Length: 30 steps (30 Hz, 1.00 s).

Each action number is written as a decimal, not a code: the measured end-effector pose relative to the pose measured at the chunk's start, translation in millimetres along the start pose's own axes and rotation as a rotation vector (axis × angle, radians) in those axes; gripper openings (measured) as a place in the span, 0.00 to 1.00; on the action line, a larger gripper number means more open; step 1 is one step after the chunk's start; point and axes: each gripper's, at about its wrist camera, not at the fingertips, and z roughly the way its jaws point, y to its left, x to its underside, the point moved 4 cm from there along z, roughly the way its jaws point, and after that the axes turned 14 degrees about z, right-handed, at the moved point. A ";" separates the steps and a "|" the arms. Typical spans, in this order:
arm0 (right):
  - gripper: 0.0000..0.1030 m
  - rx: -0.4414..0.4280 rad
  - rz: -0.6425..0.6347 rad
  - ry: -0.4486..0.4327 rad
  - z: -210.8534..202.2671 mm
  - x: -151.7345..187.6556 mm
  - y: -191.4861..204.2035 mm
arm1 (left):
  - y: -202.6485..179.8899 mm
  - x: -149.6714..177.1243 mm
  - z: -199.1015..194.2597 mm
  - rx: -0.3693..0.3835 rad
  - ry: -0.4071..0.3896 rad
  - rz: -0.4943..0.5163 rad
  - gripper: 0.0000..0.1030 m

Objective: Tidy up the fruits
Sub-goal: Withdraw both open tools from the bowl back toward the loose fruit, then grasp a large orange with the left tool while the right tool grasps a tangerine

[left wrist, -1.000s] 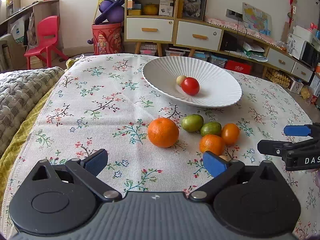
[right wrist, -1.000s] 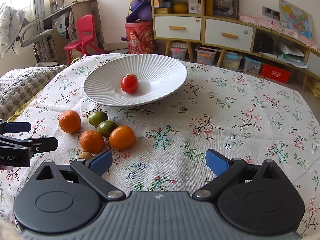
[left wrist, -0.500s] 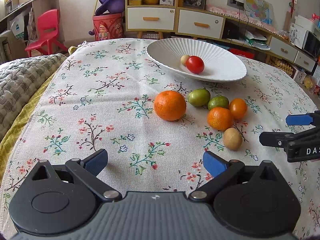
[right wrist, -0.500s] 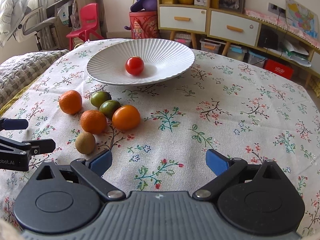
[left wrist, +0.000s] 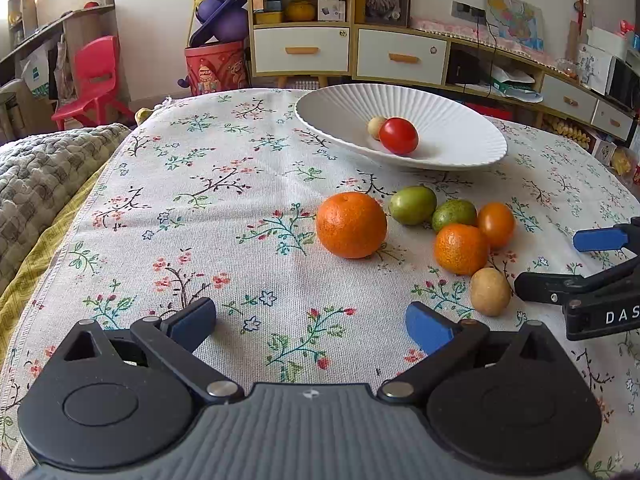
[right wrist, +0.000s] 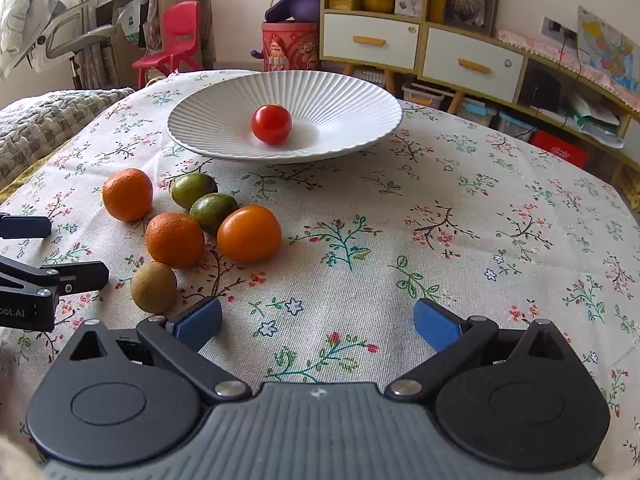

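So, both grippers, left (left wrist: 310, 322) and right (right wrist: 318, 318), hovering jaws wide apart and empty over the floral tablecloth (left wrist: 224, 216), loose round orange fruit (left wrist: 351, 225) just ahead, ribbed white ceramic bowl (right wrist: 340, 92) holding a red tomato (right wrist: 271, 124)

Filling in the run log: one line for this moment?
left hand-held gripper open, empty | right hand-held gripper open, empty | white ribbed bowl: red tomato | six fruits on tablecloth
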 end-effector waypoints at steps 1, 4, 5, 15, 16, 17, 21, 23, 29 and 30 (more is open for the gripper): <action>0.99 -0.001 0.000 -0.003 0.5 -0.5 0.6 | 0.0 -0.9 0.8 -0.001 -0.003 -0.001 0.89; 0.98 0.000 -0.007 -0.014 2.0 -2.3 2.9 | 0.4 -3.6 3.2 -0.001 -0.012 -0.003 0.89; 0.97 -0.001 -0.009 -0.017 2.4 -3.0 4.0 | 0.4 -4.3 3.8 -0.001 -0.014 -0.004 0.89; 0.76 -0.047 -0.062 -0.032 5.2 -9.6 18.3 | -2.0 -18.8 13.0 0.029 -0.062 -0.007 0.66; 0.75 -0.050 -0.063 -0.032 5.3 -10.0 19.3 | -2.2 -19.9 13.7 0.032 -0.065 -0.008 0.64; 0.73 -0.053 -0.064 -0.032 5.4 -10.2 19.9 | -2.5 -20.7 14.1 0.035 -0.066 -0.010 0.63; 0.63 -0.066 -0.068 -0.031 5.5 -12.5 22.2 | -3.2 -23.8 14.8 0.048 -0.068 -0.016 0.56; 0.60 -0.073 -0.070 -0.030 5.6 -13.2 23.0 | -3.0 -24.6 15.6 0.053 -0.069 -0.019 0.54; 0.54 -0.081 -0.079 -0.032 5.4 -14.1 25.7 | -2.0 -28.1 17.5 0.059 -0.069 -0.029 0.47; 0.53 -0.083 -0.078 -0.032 5.0 -14.4 25.9 | -1.8 -29.1 17.8 0.061 -0.070 -0.032 0.45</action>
